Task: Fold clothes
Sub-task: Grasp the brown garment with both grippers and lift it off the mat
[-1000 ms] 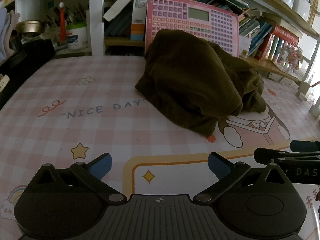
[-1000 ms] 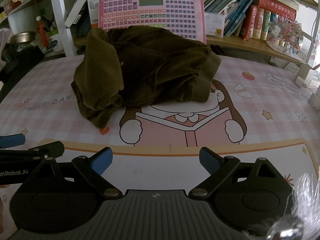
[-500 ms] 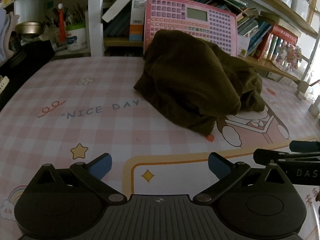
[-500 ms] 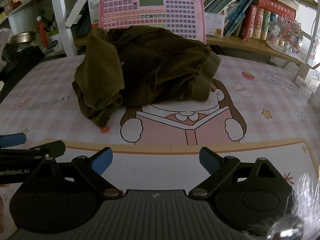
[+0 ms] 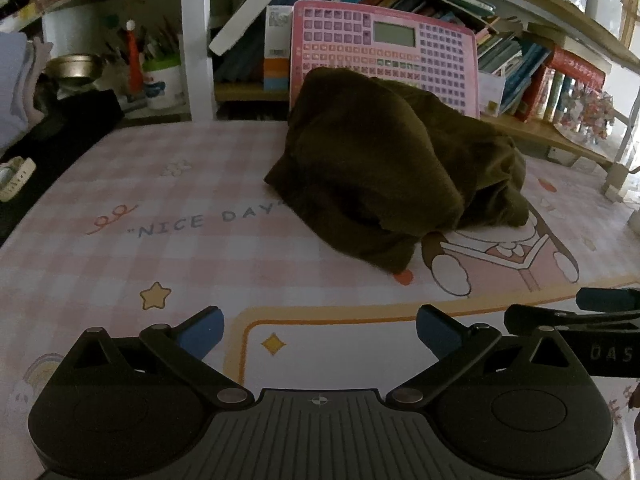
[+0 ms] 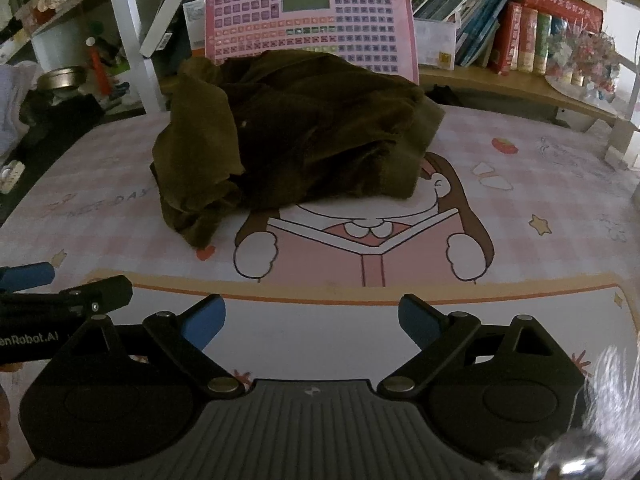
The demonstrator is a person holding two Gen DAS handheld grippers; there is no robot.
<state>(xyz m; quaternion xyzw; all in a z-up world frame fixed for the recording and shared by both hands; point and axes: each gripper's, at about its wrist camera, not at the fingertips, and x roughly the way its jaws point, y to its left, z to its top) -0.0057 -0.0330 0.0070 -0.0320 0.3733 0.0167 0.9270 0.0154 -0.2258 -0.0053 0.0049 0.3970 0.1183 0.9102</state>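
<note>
- We see a table (image 5: 120, 264) covered by a pink checked mat with a cartoon figure reading a book and the words "NICE DAY"; it fills most of both views.
- Behind it we see shelves of books (image 6: 516, 36), packed upright and leaning.
- We see the garment (image 5: 384, 176), dark olive-brown with a ribbed look, lying in a crumpled heap at the middle-back of the mat, partly over the cartoon figure's head. In the right wrist view (image 6: 296, 136) one loose flap droops at its left side.
- We see a pink toy keyboard (image 6: 312, 20) with a small grey screen standing upright just behind the heap.
- Our left gripper (image 5: 320, 328) hovers over the near edge of the mat, its blue-tipped fingers spread wide with nothing between them, well apart from the garment.
- Our right gripper (image 6: 312, 318) sits beside it, likewise spread wide and empty.
- A metal bowl (image 5: 74, 70) sits at far left.
</note>
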